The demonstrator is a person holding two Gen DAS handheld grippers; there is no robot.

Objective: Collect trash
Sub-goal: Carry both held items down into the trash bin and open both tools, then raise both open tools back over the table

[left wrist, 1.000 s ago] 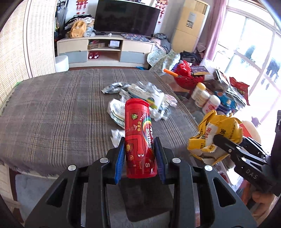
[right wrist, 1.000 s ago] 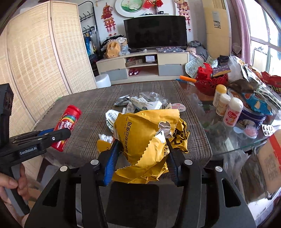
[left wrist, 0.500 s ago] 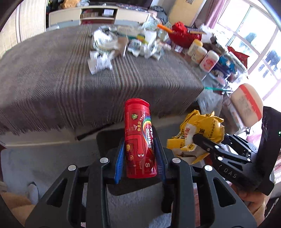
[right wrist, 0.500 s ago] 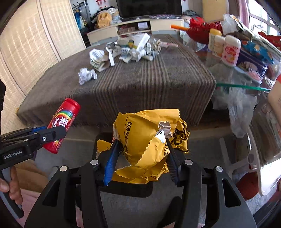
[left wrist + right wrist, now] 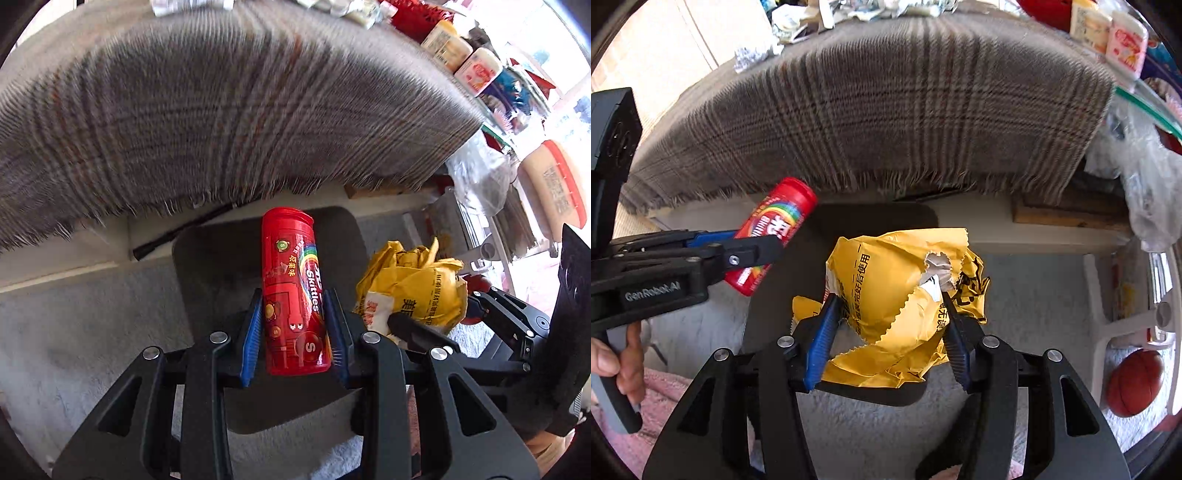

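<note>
Left tool (image 5: 293,332) pinching can (image 5: 293,295); right tool (image 5: 886,325) spreading around wrapper (image 5: 905,295). Release both square over bin (image 5: 207,258), 12 o'clock.

grippers: two, the left gripper (image 5: 293,334) and the right gripper (image 5: 890,332), side by side
blue pads: two on each gripper, four in all
red candy tube (image 5: 293,291): one, between the left gripper's pads
crumpled yellow bag (image 5: 905,306): one, between the right gripper's pads
dark bin (image 5: 229,266): one, right below both grippers
plaid cloth (image 5: 905,110): one, ahead of the grippers
white bottles (image 5: 1126,40): two i can count, far ahead to the right
basketball (image 5: 1134,382): one, off to the right gripper's right
hand (image 5: 613,365): one showing, on the left gripper's handle
wrappers (image 5: 798,26): a heap far ahead, too jumbled to count
</note>
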